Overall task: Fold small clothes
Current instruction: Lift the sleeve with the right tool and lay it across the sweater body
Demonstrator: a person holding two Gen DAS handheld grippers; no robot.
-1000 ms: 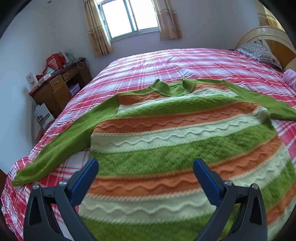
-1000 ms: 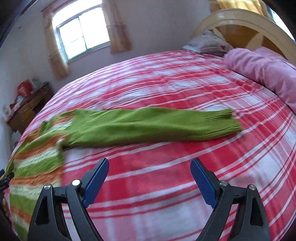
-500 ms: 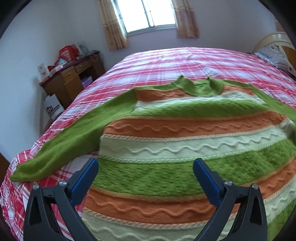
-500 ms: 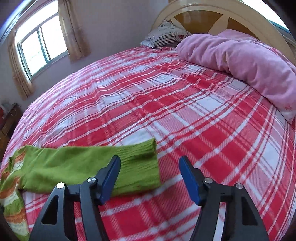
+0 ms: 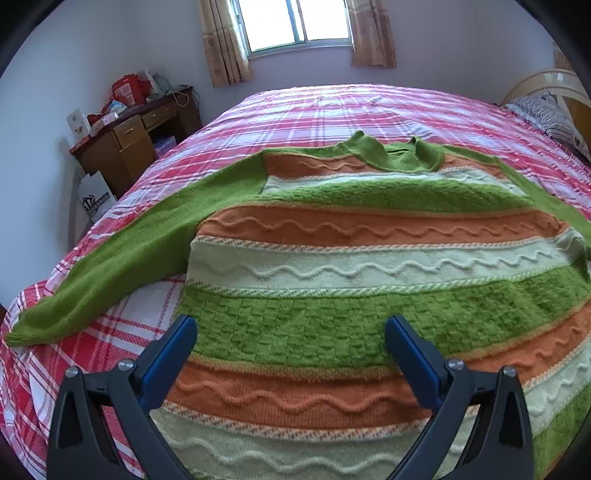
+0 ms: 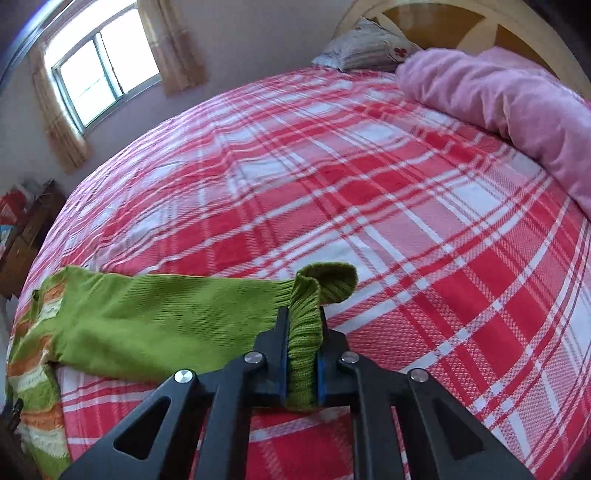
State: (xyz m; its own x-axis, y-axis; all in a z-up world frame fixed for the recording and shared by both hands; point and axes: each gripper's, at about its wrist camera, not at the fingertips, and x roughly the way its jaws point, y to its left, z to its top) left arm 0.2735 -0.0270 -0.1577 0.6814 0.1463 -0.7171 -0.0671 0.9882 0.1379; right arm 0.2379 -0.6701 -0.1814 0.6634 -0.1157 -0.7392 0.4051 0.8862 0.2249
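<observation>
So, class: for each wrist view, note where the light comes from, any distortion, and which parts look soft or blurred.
Left wrist view: daylight from the window, which is blown out white; the fisheye bulges the sweater and darkens the corners; mostly sharp. Right wrist view: same bright window, bedspread lines curve; the far plaid looks soft, the cuff in the right tool crisp.

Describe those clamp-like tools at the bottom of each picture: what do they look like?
Both match. The left gripper and the right gripper each have two black plastic arms with triangular cut-outs and round silver bolts at the joints. The fingers carry flat blue pads on their inner faces. No cables or markings show, and no hand or sleeve is in view.
</observation>
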